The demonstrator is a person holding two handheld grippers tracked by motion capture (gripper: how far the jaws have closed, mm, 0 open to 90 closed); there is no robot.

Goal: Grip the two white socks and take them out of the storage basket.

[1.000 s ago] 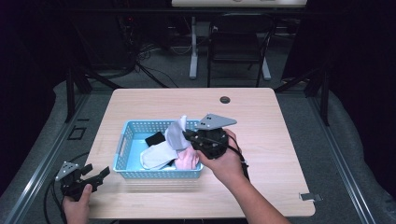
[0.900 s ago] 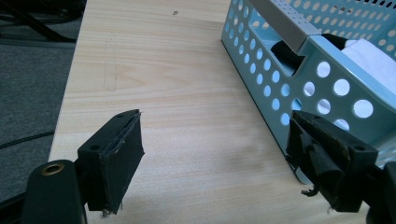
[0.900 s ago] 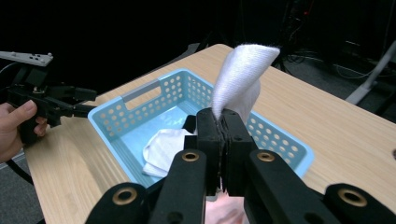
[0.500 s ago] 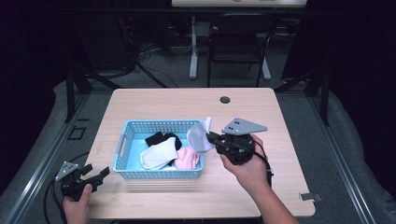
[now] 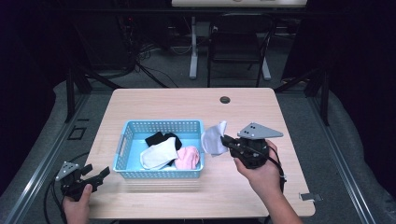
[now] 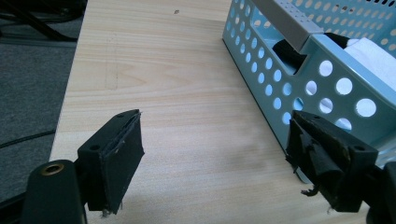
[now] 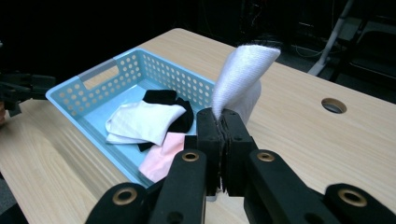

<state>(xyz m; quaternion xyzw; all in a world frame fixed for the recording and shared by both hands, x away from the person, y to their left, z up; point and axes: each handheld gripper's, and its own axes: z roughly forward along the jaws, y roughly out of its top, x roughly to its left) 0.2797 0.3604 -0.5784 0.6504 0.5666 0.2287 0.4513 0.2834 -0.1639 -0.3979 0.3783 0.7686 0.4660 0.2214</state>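
We see the right tool point(image 5: 227, 141) pinched tight on a white sock point(image 5: 213, 138), held up just right of the blue basket point(image 5: 161, 126), above the table point(image 5: 187, 100). Left of it, inside the basket: a white sock pair point(image 5: 159, 155), black sock point(image 5: 161, 138), pink sock point(image 5: 188, 157). Right hand point(image 5: 261, 170) wraps the tool from below, level. Left tool point(image 6: 215, 154) gapes empty at the basket's near-left corner. We find no readable writing.

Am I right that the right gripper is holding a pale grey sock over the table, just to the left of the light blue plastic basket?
Not quite. The right gripper does hold the pale grey sock over the table, but to the right of the light blue plastic basket, not the left. The high view shows this.
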